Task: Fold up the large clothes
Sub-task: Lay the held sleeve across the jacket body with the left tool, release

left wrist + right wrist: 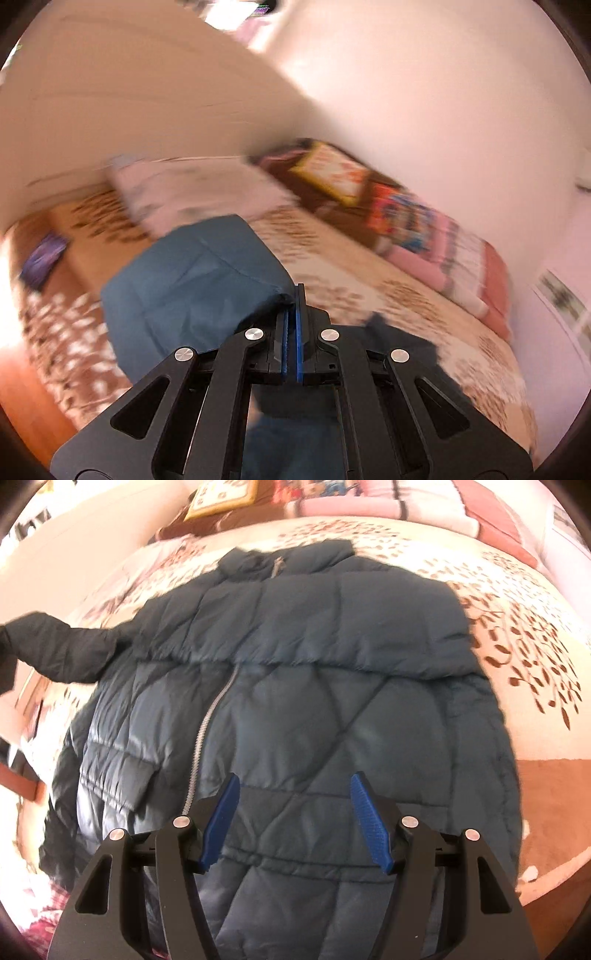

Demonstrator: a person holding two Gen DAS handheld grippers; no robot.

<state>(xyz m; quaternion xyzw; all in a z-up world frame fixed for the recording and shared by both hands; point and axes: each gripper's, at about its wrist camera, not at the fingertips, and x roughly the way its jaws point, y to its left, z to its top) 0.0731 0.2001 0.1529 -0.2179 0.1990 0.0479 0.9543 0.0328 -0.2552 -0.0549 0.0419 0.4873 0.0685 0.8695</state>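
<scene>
A dark teal quilted puffer jacket (pixel 314 686) lies front up on a bed, collar at the far end, its silver zipper (pixel 207 731) running down the middle. One sleeve (pixel 59 653) is lifted off to the left. My right gripper (pixel 293 794) is open and empty, hovering just above the jacket's lower front. My left gripper (pixel 293 299) is shut on the jacket sleeve (pixel 195 280) and holds it up above the bed; this view is motion-blurred.
The bedspread (pixel 517 635) is cream with brown leaf print. Pink and patterned pillows (pixel 369 506) and a framed cushion (pixel 225 498) lie along the head of the bed. A white pillow (pixel 192 192) lies by the wall. Brown carpet (pixel 546 782) shows at the right.
</scene>
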